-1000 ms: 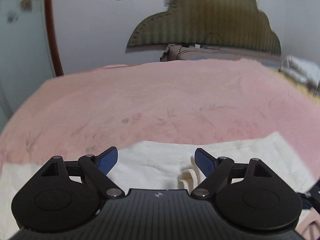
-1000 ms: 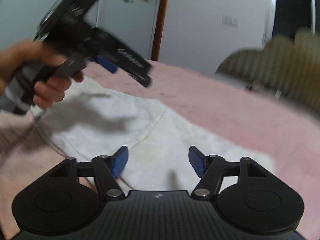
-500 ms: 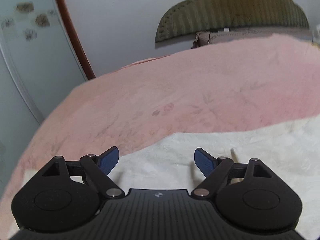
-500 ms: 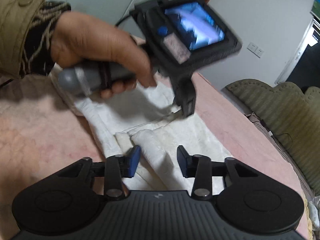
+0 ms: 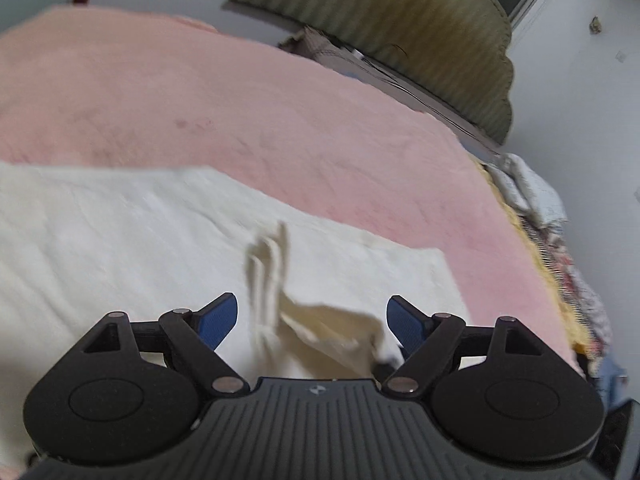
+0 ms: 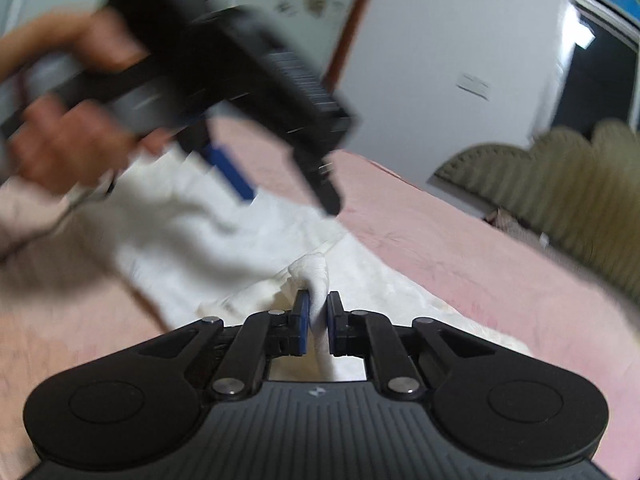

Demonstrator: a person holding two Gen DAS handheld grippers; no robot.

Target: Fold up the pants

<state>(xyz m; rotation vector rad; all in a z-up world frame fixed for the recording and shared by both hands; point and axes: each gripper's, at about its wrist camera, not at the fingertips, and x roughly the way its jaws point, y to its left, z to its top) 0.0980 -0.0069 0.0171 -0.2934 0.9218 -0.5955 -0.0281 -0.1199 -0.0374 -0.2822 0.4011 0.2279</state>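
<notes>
White pants lie spread on a pink bed cover. In the left wrist view my left gripper is open and empty above them, with a raised cream fold of cloth between and ahead of its blue fingertips. In the right wrist view my right gripper is shut on a bunched edge of the pants. The left gripper shows blurred there, held by a hand above the far part of the pants.
An olive padded headboard stands behind the bed against a white wall. Bedding and patterned cloth are piled along the right side. A brown door frame is at the back.
My right gripper has closed on a bunch of the pants. My left gripper has swung to the right over the pants and stays open.
</notes>
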